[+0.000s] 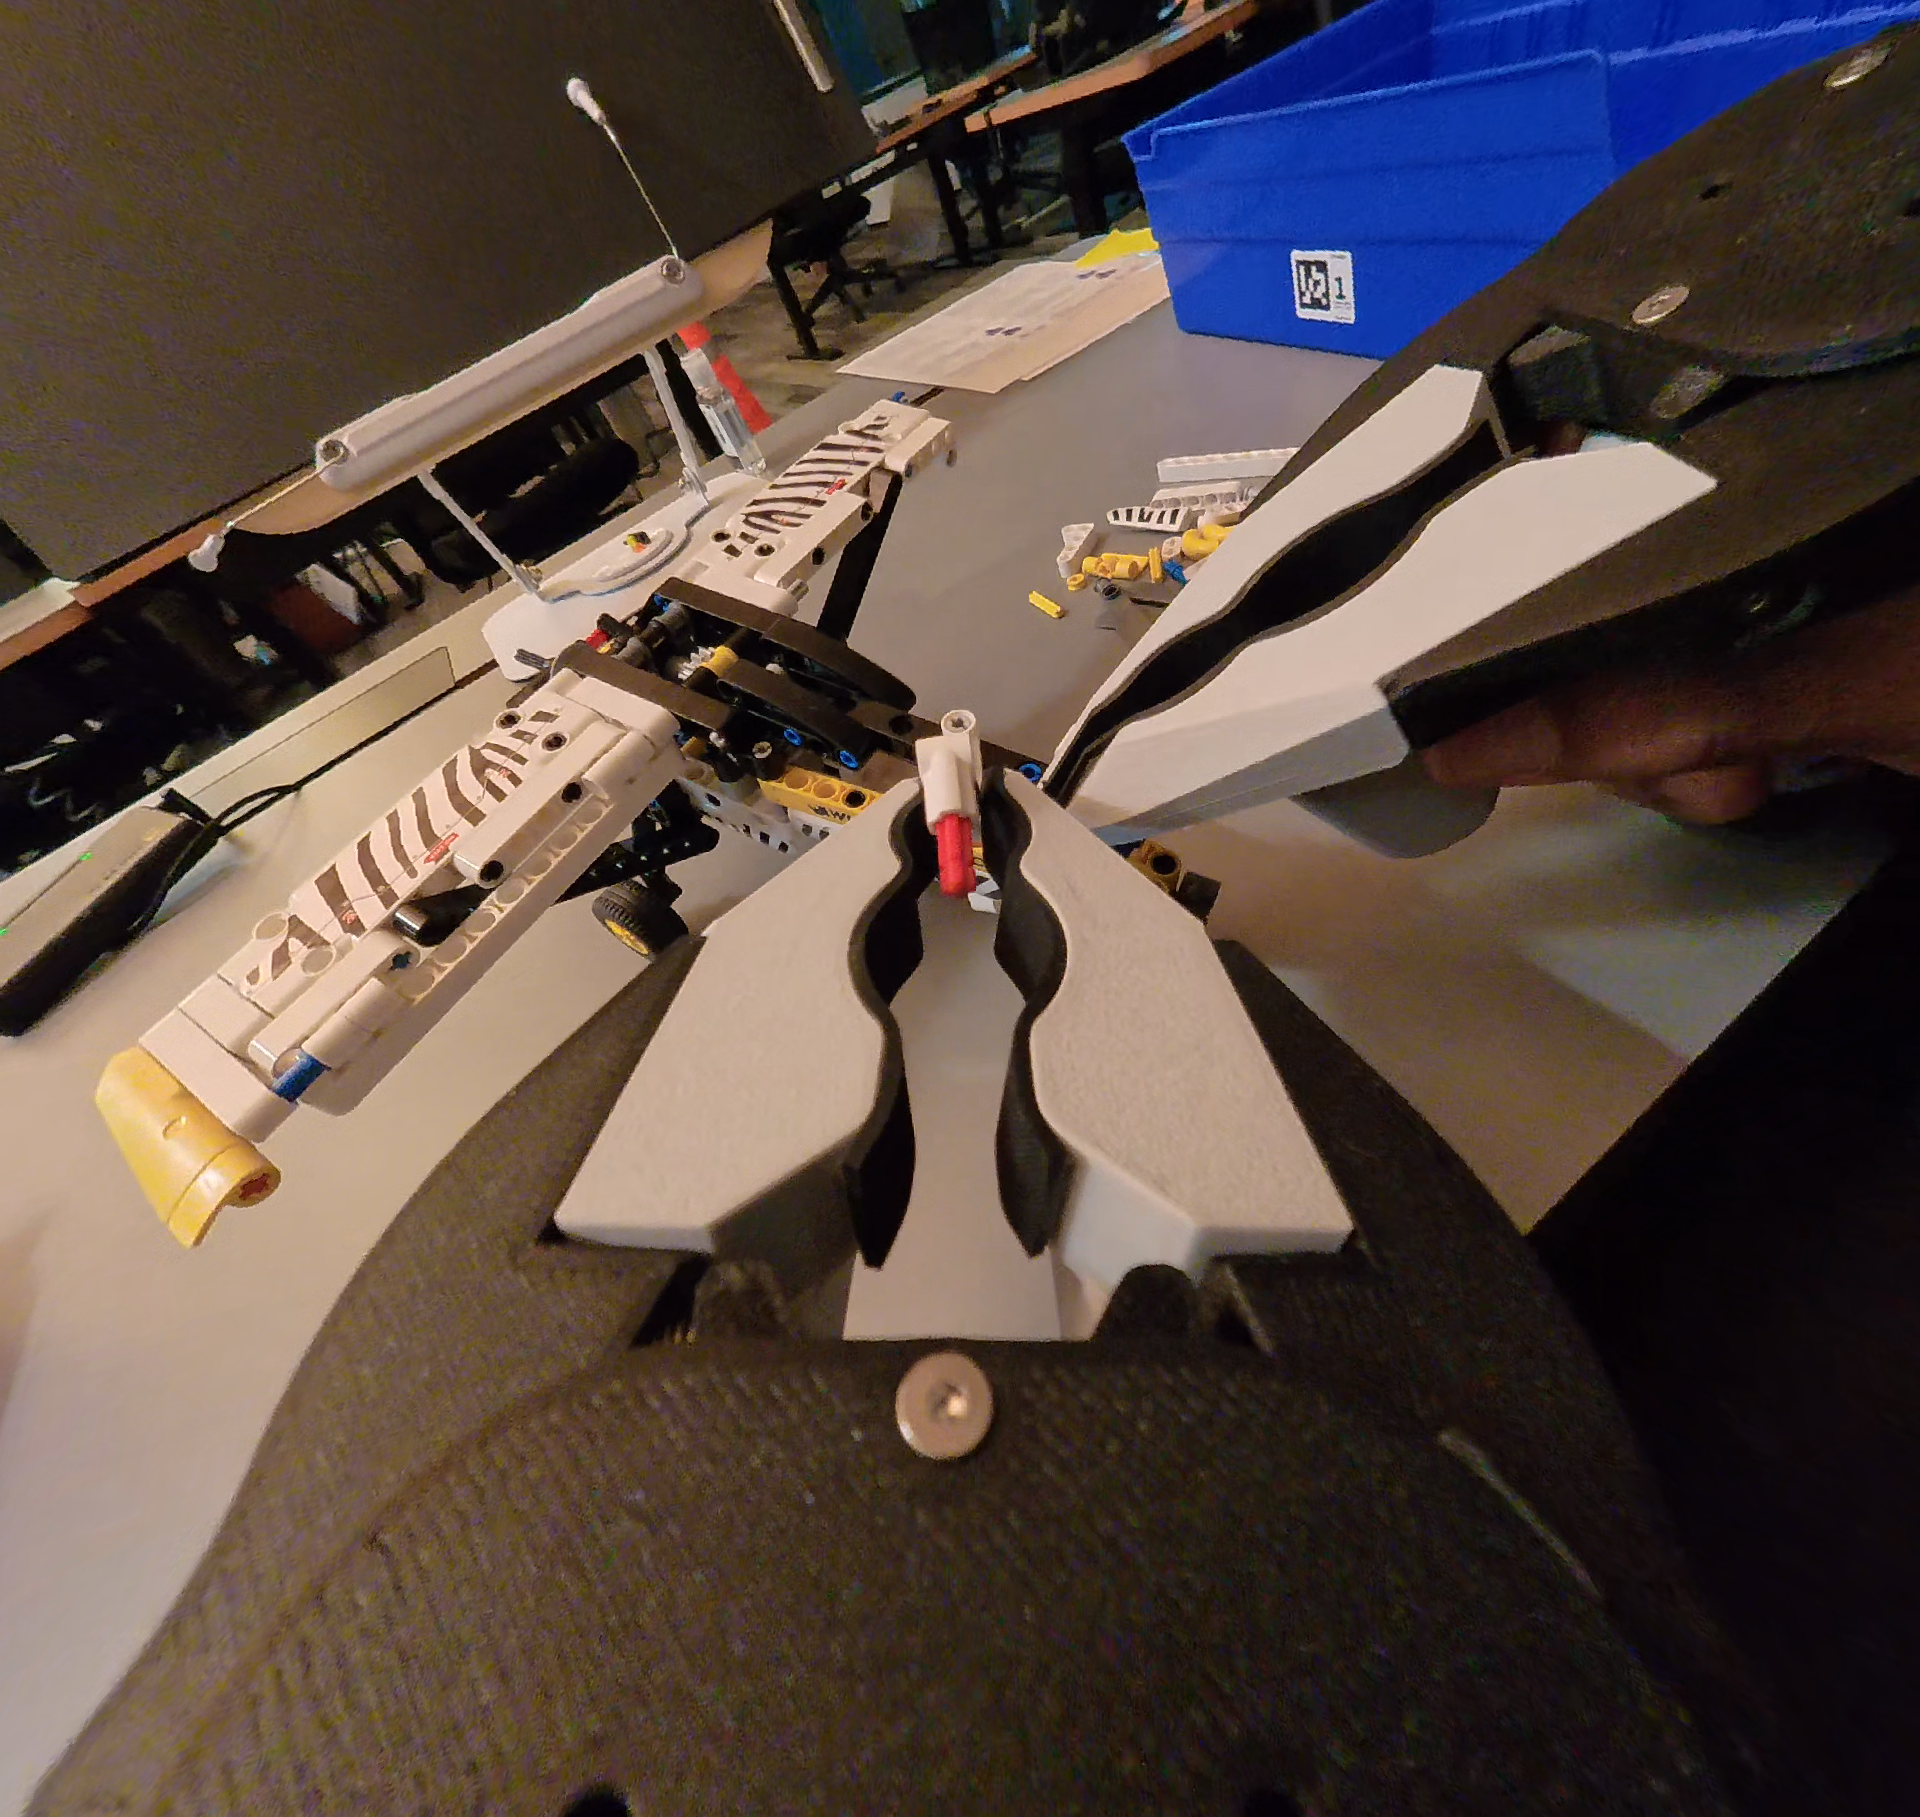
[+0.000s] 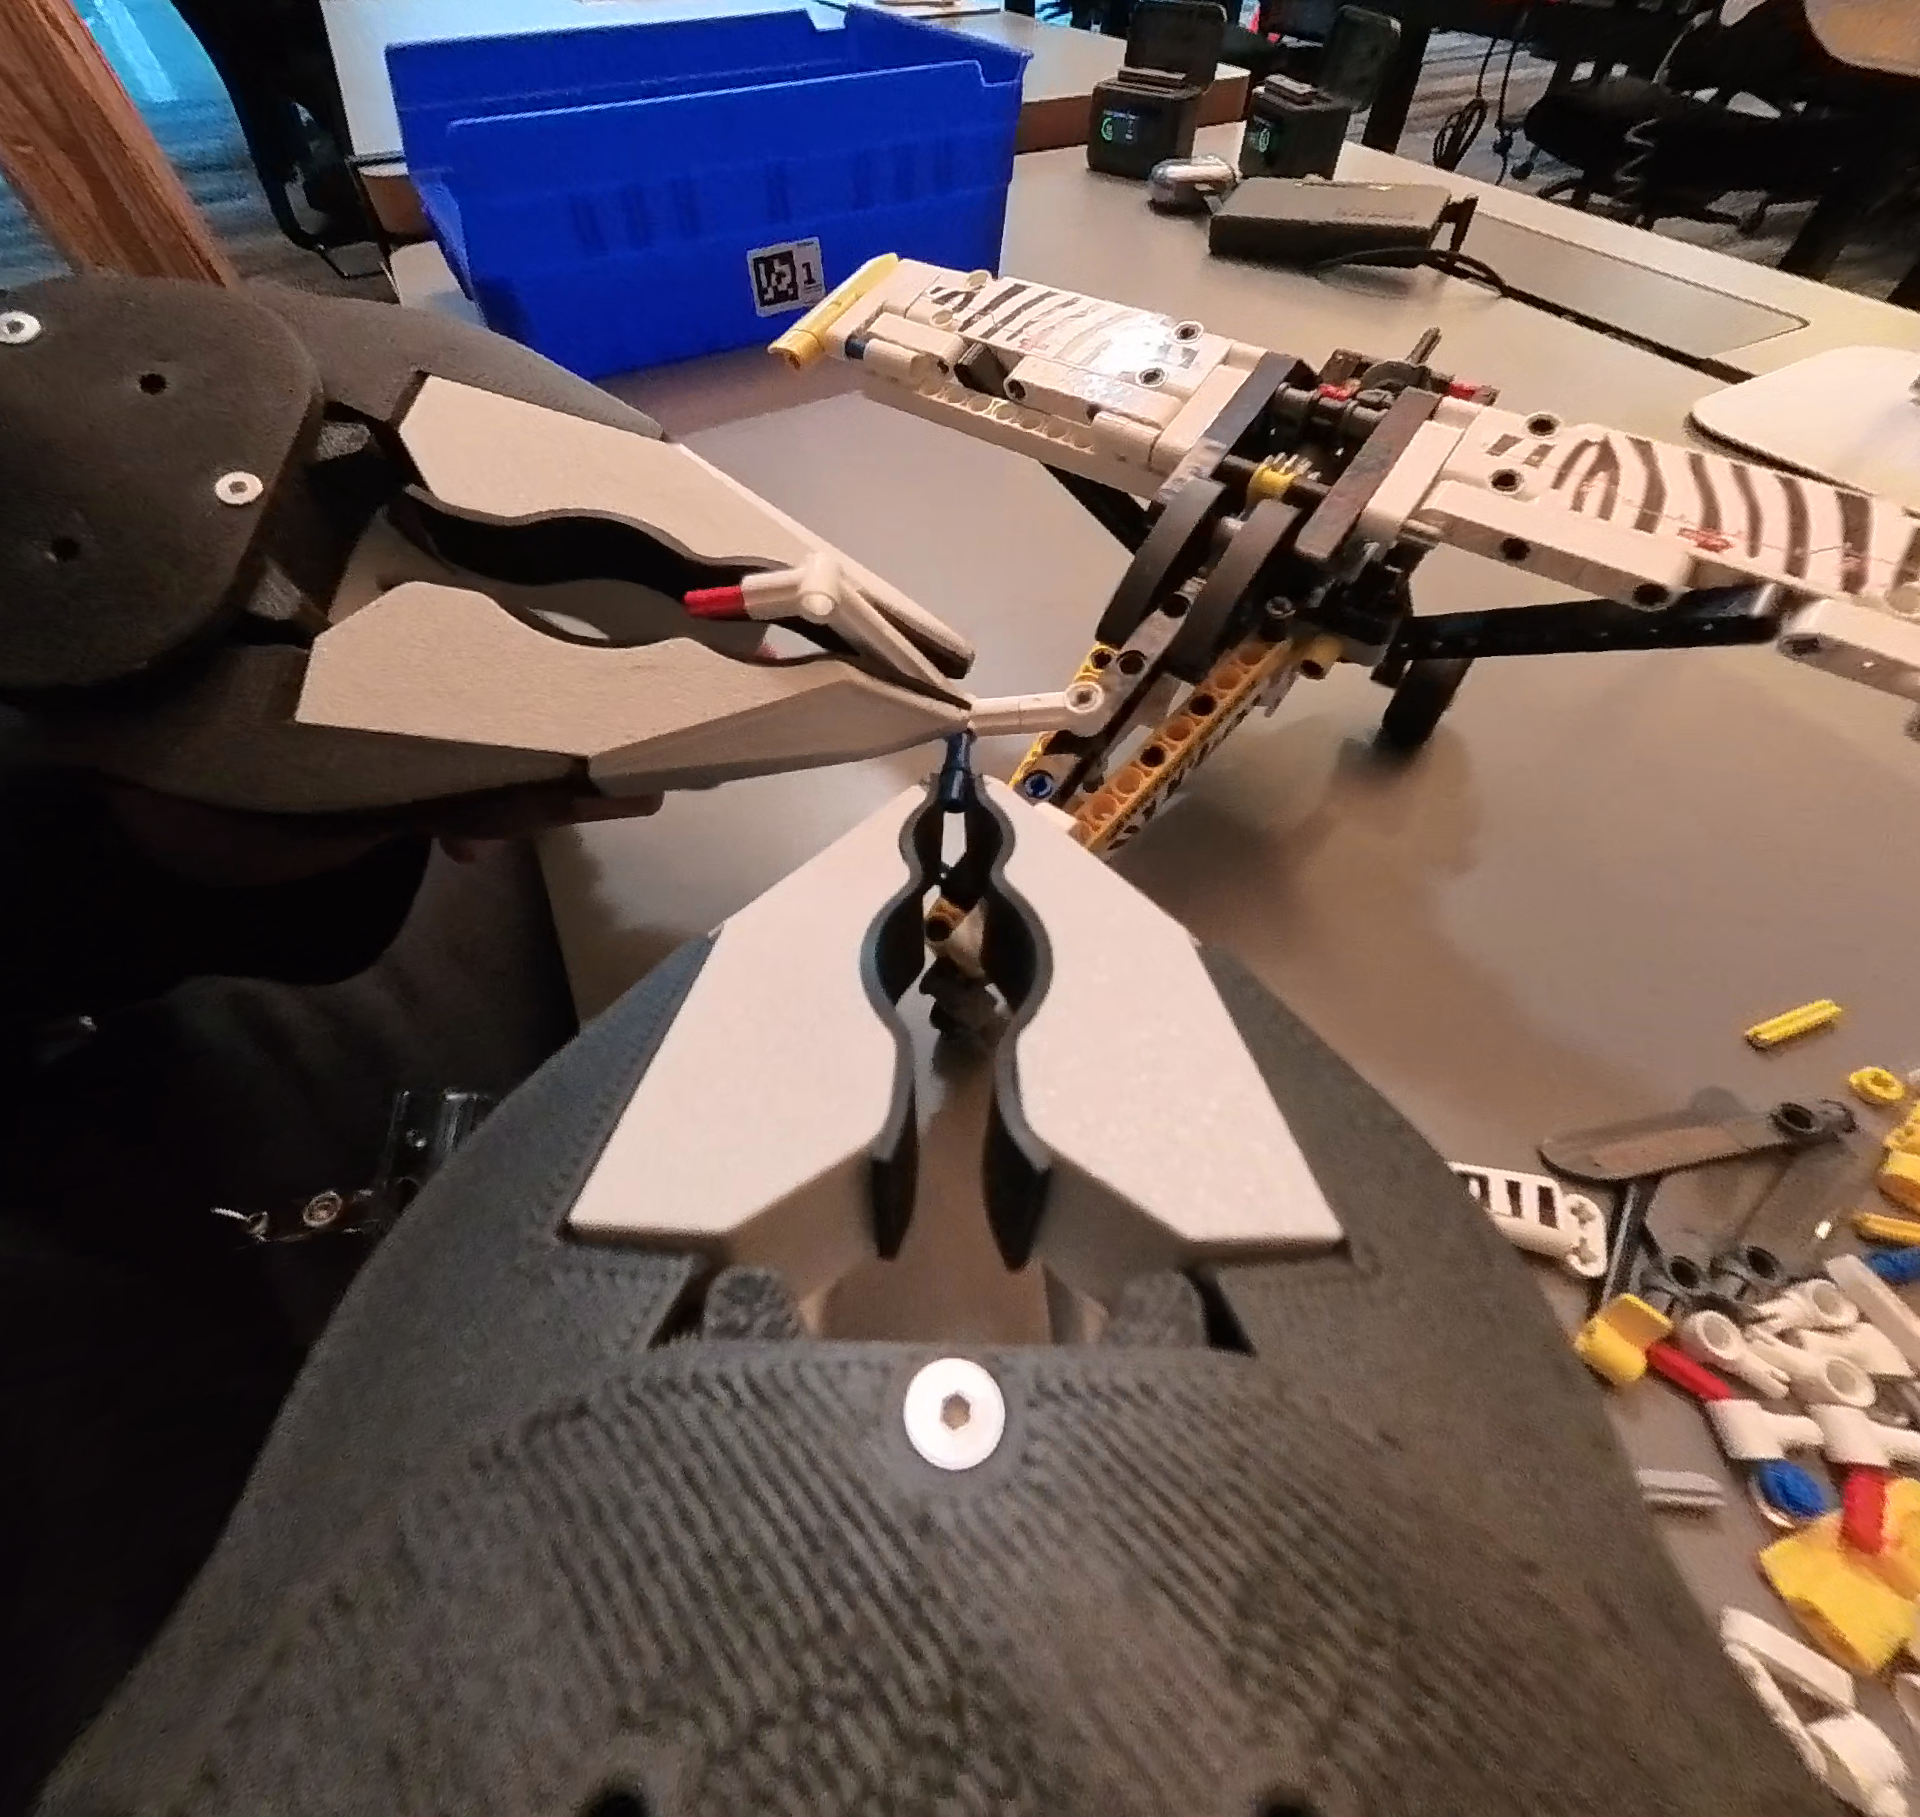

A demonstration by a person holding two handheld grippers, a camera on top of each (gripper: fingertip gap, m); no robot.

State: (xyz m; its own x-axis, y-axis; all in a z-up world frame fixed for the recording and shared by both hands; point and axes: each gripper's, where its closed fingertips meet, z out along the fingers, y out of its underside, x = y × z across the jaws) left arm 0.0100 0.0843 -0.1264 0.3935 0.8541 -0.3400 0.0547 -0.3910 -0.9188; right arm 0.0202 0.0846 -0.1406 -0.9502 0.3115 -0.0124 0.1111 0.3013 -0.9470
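White connector with a red axle (image 1: 951,780) is pinched in the left tongs (image 1: 961,801); the right tongs (image 2: 956,801) are pressed together on a dark blue pin (image 2: 954,770), its tip just beside the connector, above the bench (image 2: 1558,884) near the striped brick model (image 2: 1351,479).

The left gripper (image 1: 961,780) extends forward with its jaws nearly closed; the fingertips clamp a small white connector (image 1: 951,754) carrying a red pin (image 1: 954,848); the white fingers (image 1: 1101,926) converge at the tip. The right gripper (image 2: 961,806) reaches in from the right, jaws closed on a dark blue pin (image 2: 954,765); its tip stands just beside the left gripper's tip, at a steep angle to it; a hand (image 1: 1662,749) grips its underside.
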